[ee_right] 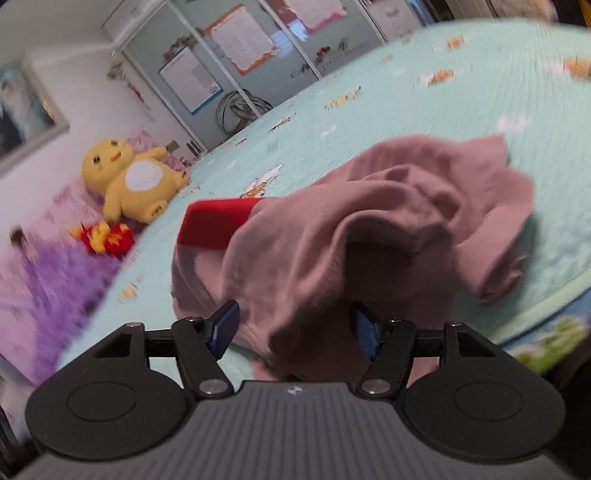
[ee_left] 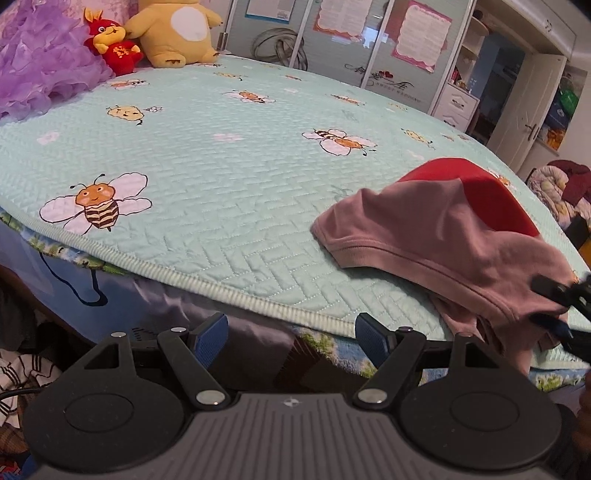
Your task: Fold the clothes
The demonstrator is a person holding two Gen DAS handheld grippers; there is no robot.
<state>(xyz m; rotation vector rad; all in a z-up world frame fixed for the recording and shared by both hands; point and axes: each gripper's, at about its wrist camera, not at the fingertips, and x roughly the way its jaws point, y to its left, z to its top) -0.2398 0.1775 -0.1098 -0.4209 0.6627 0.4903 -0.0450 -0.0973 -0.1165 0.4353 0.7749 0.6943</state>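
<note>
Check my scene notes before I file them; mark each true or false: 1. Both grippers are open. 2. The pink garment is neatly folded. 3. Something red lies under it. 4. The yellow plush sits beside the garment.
1. True: left gripper and right gripper are open.
2. False: the pink garment lies crumpled.
3. True: a red item shows beneath it.
4. False: the yellow plush sits at the bed's far end.
</note>
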